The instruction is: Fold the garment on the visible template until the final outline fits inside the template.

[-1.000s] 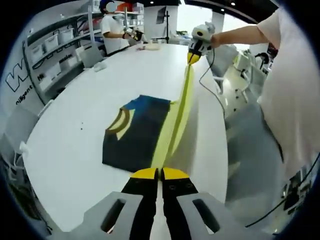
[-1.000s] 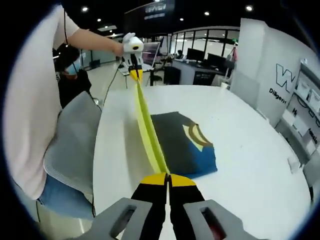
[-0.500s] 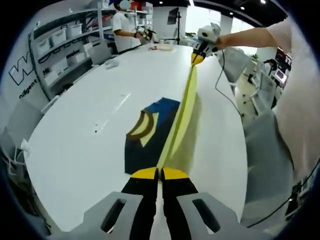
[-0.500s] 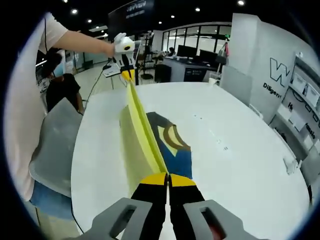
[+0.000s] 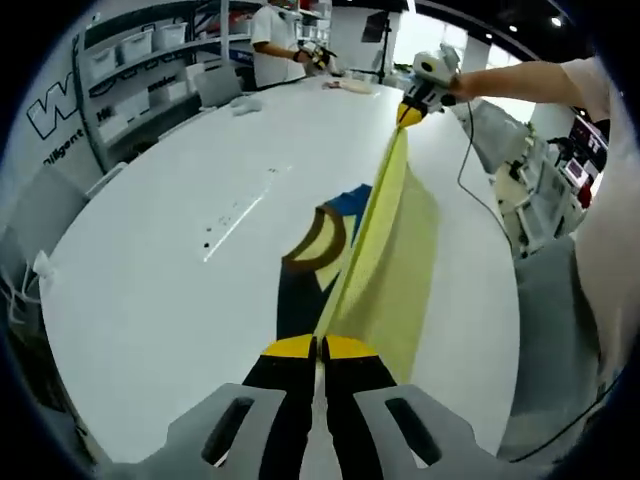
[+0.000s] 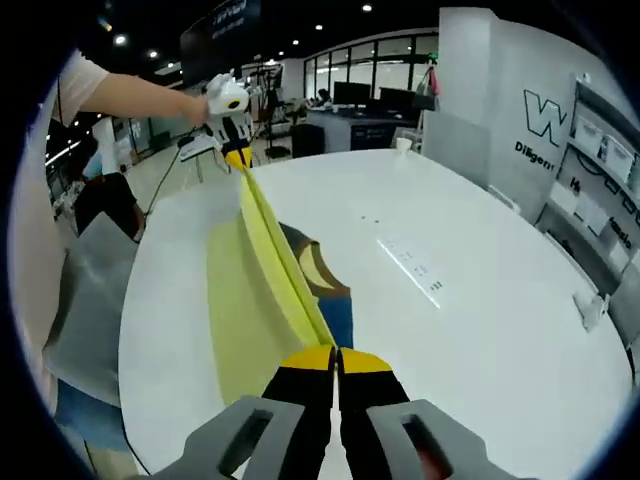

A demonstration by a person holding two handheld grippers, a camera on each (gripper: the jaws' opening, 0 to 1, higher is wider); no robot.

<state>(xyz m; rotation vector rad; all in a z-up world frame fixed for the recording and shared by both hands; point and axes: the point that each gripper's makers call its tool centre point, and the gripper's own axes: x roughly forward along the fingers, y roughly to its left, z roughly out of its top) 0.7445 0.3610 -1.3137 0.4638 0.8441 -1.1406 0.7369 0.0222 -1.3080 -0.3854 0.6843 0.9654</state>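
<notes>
Left gripper: I see my left gripper (image 5: 320,347) with its yellow-tipped jaws pressed together on one end of the yellow sheet (image 5: 385,250); from the right gripper view it shows far off (image 6: 234,152), held by a hand (image 6: 203,103), pinching the other end of the same edge.

Right gripper: my right gripper (image 6: 335,357) has its jaws closed tight on the yellow sheet's edge as well; in the left gripper view I spot it (image 5: 411,112) up over the far part of the bench, with the person's arm behind it.

Yellow sheet: one, stretched taut between my two grippers, the held edge lifted off the bench and the rest hanging down so its lower part drapes onto the bench top and over part of the garment.

Garment: one, dark navy with a blue patch and a tan and yellow curved collar (image 5: 315,240), lying flat on the bench beside and partly under the sheet, near the long edge closest to the person's body.

Bench: one large white oval bench (image 5: 160,260), with a few small dark specks (image 5: 208,243) on it.

Counts: two grippers, one sheet, one garment.

Background: I see another person (image 5: 272,40) standing at the bench's far end, and shelving with bins (image 5: 140,60) along the wall.
</notes>
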